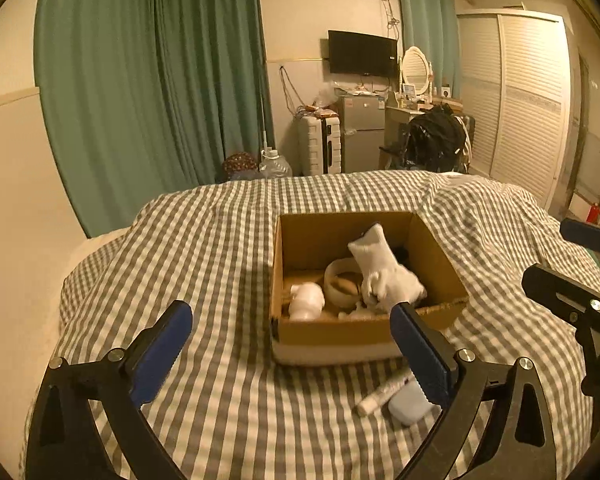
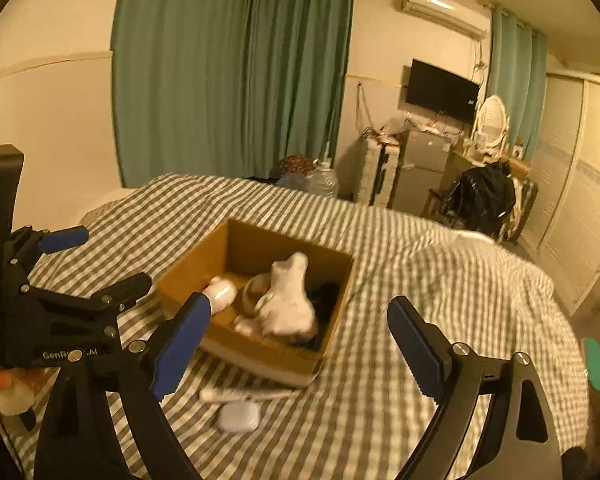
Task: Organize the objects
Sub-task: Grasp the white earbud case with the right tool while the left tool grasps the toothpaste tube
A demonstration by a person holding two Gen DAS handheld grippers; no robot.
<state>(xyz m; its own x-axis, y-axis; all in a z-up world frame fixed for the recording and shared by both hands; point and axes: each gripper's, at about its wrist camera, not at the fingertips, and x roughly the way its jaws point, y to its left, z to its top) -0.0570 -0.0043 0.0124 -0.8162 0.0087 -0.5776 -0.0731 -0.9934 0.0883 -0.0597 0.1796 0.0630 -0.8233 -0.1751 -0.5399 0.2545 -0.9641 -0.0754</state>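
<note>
box (image 1: 364,334): you see brown cardboard, pale along its base.
bedcover (image 1: 228,264) under the box: grey and white checks.
sock (image 1: 384,272) in the box: white.
tube (image 2: 246,394) just before the box: white.
your finger pads (image 1: 162,356): blue.

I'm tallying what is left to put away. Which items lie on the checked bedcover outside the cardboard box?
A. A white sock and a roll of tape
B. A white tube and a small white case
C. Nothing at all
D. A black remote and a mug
B: the white tube and the small white case lie together on the bedcover just in front of the cardboard box.
</note>
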